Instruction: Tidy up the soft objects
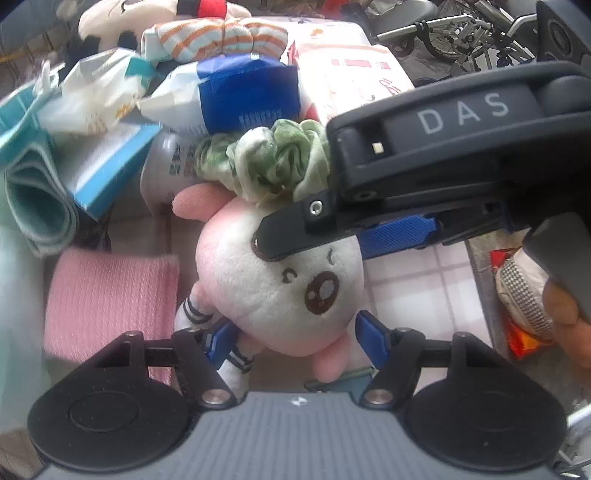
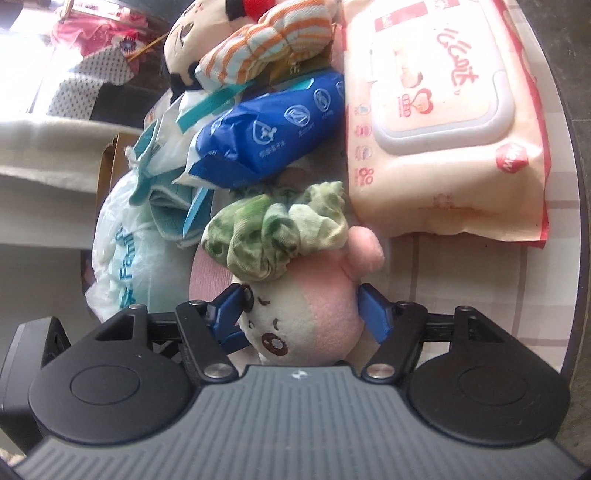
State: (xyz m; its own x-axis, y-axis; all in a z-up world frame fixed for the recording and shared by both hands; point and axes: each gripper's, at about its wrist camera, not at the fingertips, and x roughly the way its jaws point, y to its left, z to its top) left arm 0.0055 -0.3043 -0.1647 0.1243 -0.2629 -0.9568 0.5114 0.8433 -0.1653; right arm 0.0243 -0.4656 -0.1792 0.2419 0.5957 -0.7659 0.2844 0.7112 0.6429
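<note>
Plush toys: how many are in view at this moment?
2. The radish plush with green leaves sits between both tools' fingers. A cream plush lies at the pile's far end, behind the striped cloth. Others may be buried.

Place: a lived-in home, cluttered.
Worktop (image 2: 461, 280): round, under a checked cloth, heaped with household soft goods.
Goods: wet-wipes pack (image 2: 439, 122), blue tissue packet (image 2: 266, 136), folded pink towel (image 1: 107, 299), plush toys (image 2: 295, 314).
Surroundings: folded wheelchair (image 1: 469, 26), a shoe (image 1: 524, 291) on the floor, hanging laundry (image 2: 92, 29).
</note>
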